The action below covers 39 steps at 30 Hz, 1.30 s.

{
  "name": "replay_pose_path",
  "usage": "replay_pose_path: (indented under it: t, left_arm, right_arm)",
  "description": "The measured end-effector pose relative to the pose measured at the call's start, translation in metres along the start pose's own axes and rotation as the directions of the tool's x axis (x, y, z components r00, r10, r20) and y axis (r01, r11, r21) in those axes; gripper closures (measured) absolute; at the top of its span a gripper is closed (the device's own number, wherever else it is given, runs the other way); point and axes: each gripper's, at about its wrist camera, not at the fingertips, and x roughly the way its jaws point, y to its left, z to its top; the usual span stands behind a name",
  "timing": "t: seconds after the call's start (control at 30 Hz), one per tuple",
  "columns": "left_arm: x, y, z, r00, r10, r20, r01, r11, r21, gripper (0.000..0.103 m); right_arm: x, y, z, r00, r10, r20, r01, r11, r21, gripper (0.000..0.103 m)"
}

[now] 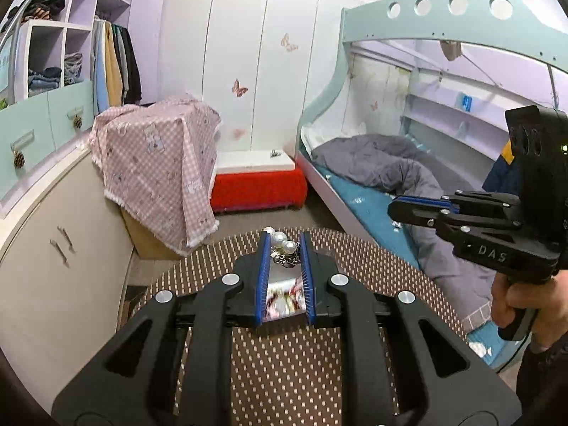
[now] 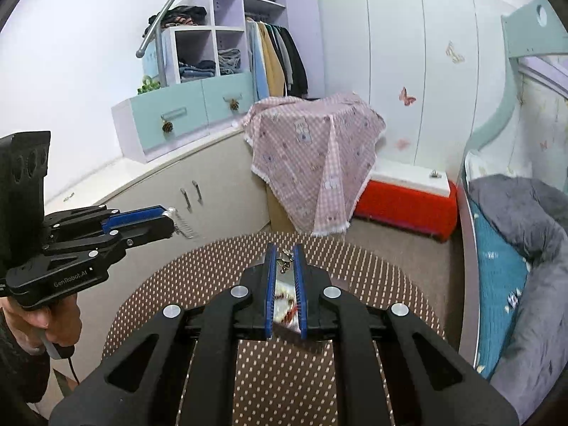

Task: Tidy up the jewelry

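Far left, along the wall: pale cabinet [image 1: 53, 234] with teal drawers [image 1: 39, 131] on top, open shelves of folded clothes above, hanging garments [image 1: 113, 67] beside them.

Next over: a box draped in pink checked cloth [image 1: 159, 167], then a red-sided chest with a white lid [image 1: 255, 181] against the white wardrobe doors.

Below you: round table [image 1: 284, 372] in a brown dotted cover.

Your left tongs [image 1: 284, 248] are clenched on a pearl-and-chain piece [image 1: 285, 248]. White pearls poke out between the blue pads at the tips, with the chain bunched behind them. The piece is lifted clear above the table's far edge. From the right wrist view, a bit of it hangs off the tip of the left tongs.

Your right tongs [image 2: 284, 259] are pinched shut on a small silver chain charm [image 2: 285, 261], which dangles between the blue pads over the table's far rim. In the left view the right tongs [image 1: 394, 209] show side-on, and your hand [image 1: 529, 305] grips the handle.

Far right: teal-framed bunk bed [image 1: 426, 14], with a grey duvet [image 1: 383, 167] heaped on a blue sheet.
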Motion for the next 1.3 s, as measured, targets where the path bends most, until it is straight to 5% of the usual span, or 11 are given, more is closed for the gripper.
replay_pose_path:
  t: [0.47,0.57,0.63,0.7,1.3]
  left_arm:
    - [0.09,0.005,0.013,0.983,-0.042,-0.18,0.036,0.999,-0.033,0.085]
    - [0.098,0.01,0.01,0.981,0.022,-0.192,-0.029,0.999,-0.029,0.013]
    - [0.094,0.013,0.009,0.985,0.045,-0.165,-0.05,0.998,-0.025,0.012]
    - [0.088,0.016,0.008,0.985,0.058,-0.163,-0.064,0.998,-0.03,0.01]
    - [-0.029,0.011,-0.008,0.961,0.275,0.009,-0.274,0.959,-0.077,0.008]
  right_arm:
    - [0.084,-0.031,0.002,0.988,0.024,-0.151,-0.007,0.994,0.11,0.092]
    - [0.1,-0.043,-0.005,0.982,0.017,-0.188,0.014,0.987,0.162,0.061]
    - [0.094,-0.051,-0.008,0.988,-0.02,-0.154,0.05,0.98,0.195,0.016]
    - [0.087,-0.057,-0.011,0.99,-0.034,-0.138,0.063,0.976,0.21,0.008]
    - [-0.002,-0.008,-0.012,0.996,-0.091,-0.018,0.092,0.967,0.236,0.008]
